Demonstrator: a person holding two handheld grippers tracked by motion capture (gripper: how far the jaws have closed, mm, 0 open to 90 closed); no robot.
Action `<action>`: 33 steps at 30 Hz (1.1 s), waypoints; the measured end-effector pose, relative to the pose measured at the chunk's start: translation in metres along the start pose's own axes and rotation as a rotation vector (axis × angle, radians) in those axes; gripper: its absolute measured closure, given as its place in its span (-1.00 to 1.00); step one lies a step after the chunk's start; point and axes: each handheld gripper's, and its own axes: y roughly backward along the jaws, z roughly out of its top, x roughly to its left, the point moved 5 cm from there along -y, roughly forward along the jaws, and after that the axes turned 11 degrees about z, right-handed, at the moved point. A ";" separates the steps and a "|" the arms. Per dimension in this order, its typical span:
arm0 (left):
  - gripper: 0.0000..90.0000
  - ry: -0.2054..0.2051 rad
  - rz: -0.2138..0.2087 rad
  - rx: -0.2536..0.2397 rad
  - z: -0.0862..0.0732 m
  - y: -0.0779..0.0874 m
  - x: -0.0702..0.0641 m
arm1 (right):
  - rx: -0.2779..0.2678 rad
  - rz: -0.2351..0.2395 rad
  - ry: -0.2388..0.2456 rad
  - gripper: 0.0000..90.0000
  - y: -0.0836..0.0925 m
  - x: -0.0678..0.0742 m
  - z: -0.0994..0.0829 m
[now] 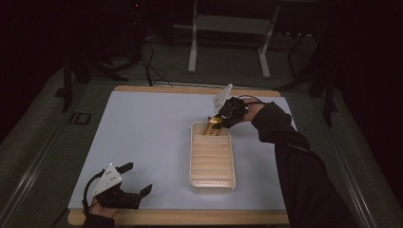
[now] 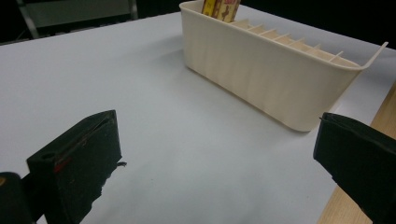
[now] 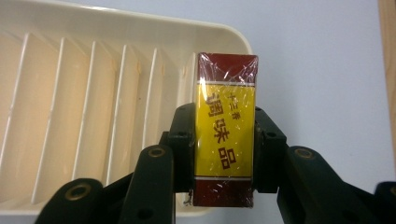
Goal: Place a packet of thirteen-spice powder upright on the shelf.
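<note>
The right gripper [image 3: 224, 140] clamps a shrink-wrapped yellow and dark-red box [image 3: 225, 130] by its two long sides, holding it over the far end of the cream plastic slotted tray [image 1: 212, 183], which sits right of centre on the white worktop [image 1: 142, 137]. The left gripper [image 1: 138, 178] rests at the near left corner, jaws wide apart and empty. The step appears to be slotting the box into the end compartment; next, it needs lowering squarely between the dividers before release.
</note>
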 end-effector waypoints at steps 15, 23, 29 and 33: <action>-0.98 -0.002 -0.002 -0.001 0.000 0.000 0.000 | 0.029 0.029 -0.018 0.46 -0.021 -0.004 0.003; -0.98 -0.002 -0.003 -0.002 0.000 0.000 0.000 | 0.037 0.008 -0.023 0.31 -0.019 -0.003 0.007; -0.98 -0.004 -0.002 0.000 0.000 0.000 -0.001 | 0.005 -0.018 -0.035 0.28 -0.004 -0.001 0.009; -0.98 -0.004 0.000 0.002 0.000 0.000 0.000 | 0.006 -0.036 -0.059 0.23 0.004 0.002 0.007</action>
